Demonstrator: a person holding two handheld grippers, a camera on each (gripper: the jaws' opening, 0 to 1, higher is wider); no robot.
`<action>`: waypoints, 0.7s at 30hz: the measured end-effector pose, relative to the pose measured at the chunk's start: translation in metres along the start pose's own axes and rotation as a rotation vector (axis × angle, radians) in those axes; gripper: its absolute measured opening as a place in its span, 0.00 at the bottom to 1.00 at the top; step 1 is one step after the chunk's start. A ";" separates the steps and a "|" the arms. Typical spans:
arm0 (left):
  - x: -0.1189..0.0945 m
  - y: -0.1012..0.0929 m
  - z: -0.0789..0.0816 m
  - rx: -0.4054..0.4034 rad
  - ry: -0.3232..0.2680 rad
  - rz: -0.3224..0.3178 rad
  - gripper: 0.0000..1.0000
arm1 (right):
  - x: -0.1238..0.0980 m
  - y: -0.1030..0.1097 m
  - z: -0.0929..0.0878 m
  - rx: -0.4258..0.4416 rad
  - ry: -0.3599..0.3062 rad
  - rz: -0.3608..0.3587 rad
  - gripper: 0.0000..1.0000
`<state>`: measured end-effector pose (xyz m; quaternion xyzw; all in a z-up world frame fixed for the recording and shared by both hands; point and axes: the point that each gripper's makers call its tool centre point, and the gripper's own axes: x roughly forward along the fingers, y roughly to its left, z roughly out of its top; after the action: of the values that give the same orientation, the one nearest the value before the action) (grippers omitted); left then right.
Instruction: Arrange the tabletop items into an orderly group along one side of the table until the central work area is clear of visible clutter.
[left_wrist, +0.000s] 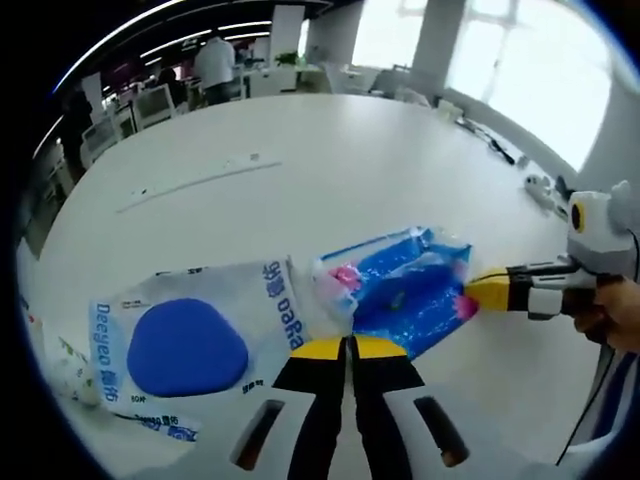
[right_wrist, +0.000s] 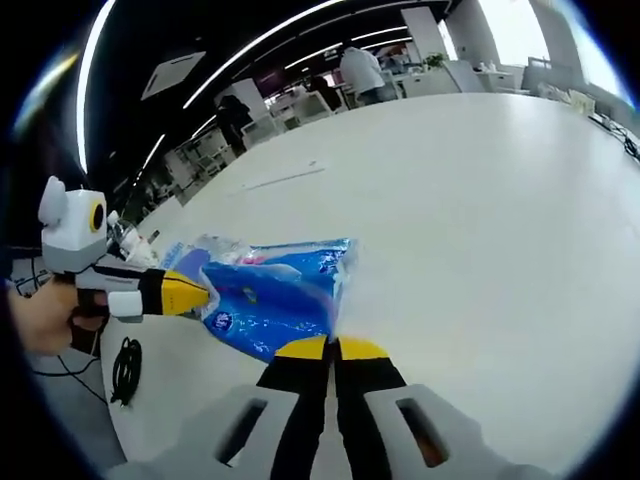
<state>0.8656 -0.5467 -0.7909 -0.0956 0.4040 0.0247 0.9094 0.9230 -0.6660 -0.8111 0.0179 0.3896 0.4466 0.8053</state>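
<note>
A blue, see-through plastic packet (left_wrist: 405, 290) lies on the white table (left_wrist: 330, 150). In the left gripper view my left gripper (left_wrist: 348, 346) has its yellow-tipped jaws pressed together on the packet's near edge. My right gripper (left_wrist: 478, 291) comes in from the right and pinches the packet's far corner. Just left of the packet lies a white wet-wipes pack (left_wrist: 190, 340) with a blue oval lid. In the right gripper view my right gripper (right_wrist: 332, 348) is shut on the packet (right_wrist: 275, 290), and the left gripper (right_wrist: 192, 293) holds its opposite end.
A long thin strip (left_wrist: 195, 183) runs across the table's middle. A power strip and cables (left_wrist: 540, 187) lie at its right edge. A black cable (right_wrist: 125, 370) hangs off the table edge. Hands (left_wrist: 615, 318) hold the grippers. Desks, chairs and people stand beyond the table.
</note>
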 end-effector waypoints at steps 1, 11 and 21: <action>0.000 0.000 0.000 0.000 -0.001 0.000 0.00 | 0.000 0.001 0.000 -0.006 0.001 0.002 0.00; -0.014 0.003 0.010 0.052 -0.046 0.007 0.25 | -0.002 0.002 0.008 -0.009 -0.052 -0.007 0.21; -0.028 0.008 0.020 0.059 -0.124 0.007 0.72 | -0.009 0.017 0.024 0.005 -0.148 0.027 0.71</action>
<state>0.8604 -0.5344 -0.7581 -0.0656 0.3476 0.0216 0.9351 0.9235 -0.6548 -0.7827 0.0584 0.3298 0.4538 0.8258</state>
